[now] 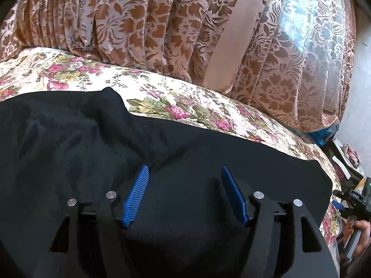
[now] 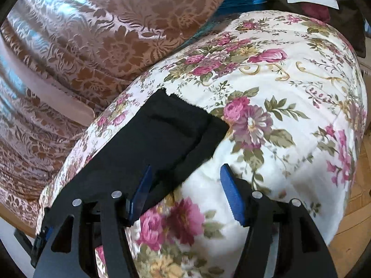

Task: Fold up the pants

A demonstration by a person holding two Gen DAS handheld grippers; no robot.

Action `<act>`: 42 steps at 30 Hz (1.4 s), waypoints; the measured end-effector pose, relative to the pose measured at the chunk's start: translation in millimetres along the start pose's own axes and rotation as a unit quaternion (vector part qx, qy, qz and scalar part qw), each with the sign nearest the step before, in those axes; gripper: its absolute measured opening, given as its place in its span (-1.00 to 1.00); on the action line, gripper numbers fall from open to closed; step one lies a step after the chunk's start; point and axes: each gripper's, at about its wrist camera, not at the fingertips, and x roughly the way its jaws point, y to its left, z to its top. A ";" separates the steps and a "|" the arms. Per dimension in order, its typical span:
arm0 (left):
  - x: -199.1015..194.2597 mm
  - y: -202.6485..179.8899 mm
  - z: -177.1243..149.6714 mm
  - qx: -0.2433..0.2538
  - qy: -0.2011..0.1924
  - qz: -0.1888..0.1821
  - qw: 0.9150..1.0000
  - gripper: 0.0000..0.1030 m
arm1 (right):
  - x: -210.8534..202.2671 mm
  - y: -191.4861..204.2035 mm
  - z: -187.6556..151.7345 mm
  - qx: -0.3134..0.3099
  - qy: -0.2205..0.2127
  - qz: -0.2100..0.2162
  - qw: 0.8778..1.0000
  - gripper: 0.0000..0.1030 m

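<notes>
Black pants (image 1: 97, 139) lie spread on a flowered bedspread (image 1: 185, 106). My left gripper (image 1: 185, 169) hovers low over them, jaws open, with the black cloth lying loose between the blue pads (image 1: 135, 194) and not pinched. In the right wrist view, a narrow folded end of the pants (image 2: 162, 134) stretches away across the bedspread (image 2: 289, 88). My right gripper (image 2: 185, 171) is open at the near edge of that end: its left pad (image 2: 141, 192) is over the black cloth and its right pad (image 2: 231, 194) is over the bedspread. Nothing is gripped.
A brown patterned curtain (image 1: 185, 27) hangs right behind the bed. The other gripper (image 1: 352, 199) and a hand (image 1: 361, 229) show at the bed's right edge. A dark bag with white labels (image 2: 324, 2) and wooden floor (image 2: 361, 197) lie past the bed's far corner.
</notes>
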 end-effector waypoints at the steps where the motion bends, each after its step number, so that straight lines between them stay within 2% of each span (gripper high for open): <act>1: 0.1 -0.6 0.2 0.000 0.001 0.002 1.000 0.25 | 4.9 0.4 3.9 0.009 -0.002 0.005 1.000 0.20; 3: 0.9 -3.4 0.8 0.005 0.003 0.010 1.000 0.25 | 13.8 -3.5 9.2 0.037 -0.004 0.018 0.999 0.20; 8: -2.4 -9.9 -0.5 0.019 0.014 0.021 1.000 0.40 | 24.4 -5.2 14.0 0.076 -0.027 0.011 0.997 0.14; 10: -6.8 -11.4 -2.4 0.023 0.015 0.032 0.999 0.40 | 27.1 -3.1 14.2 0.076 -0.028 0.012 0.997 0.02; 14: -18.9 -10.6 -7.4 0.017 0.014 0.043 0.999 0.40 | 32.3 -5.9 16.3 0.084 -0.027 0.019 0.996 -0.41; 18: -32.9 -4.6 -8.6 0.001 0.011 0.051 0.999 0.40 | 32.1 -12.3 16.9 0.103 -0.024 0.033 0.994 -0.57; 25: -54.0 30.9 -6.1 -0.056 -0.013 0.102 0.993 0.40 | 12.4 -0.7 26.2 0.118 -0.033 0.063 0.991 -0.63; 29: -59.8 44.2 -6.5 -0.072 -0.020 0.115 0.991 0.40 | -4.1 21.6 34.0 0.107 -0.039 0.075 0.991 -0.63; 34: -61.0 40.1 -11.5 -0.058 -0.022 0.121 0.991 0.40 | -21.9 53.8 37.1 0.087 -0.048 0.089 0.991 -0.63; 37: -62.5 38.6 -12.3 -0.052 -0.023 0.120 0.991 0.44 | -31.0 75.0 36.7 0.061 -0.052 0.080 0.994 -0.63; 42: -73.4 48.7 -12.6 -0.070 -0.042 0.136 0.987 0.44 | -46.2 106.0 32.9 0.032 -0.060 0.093 0.993 -0.63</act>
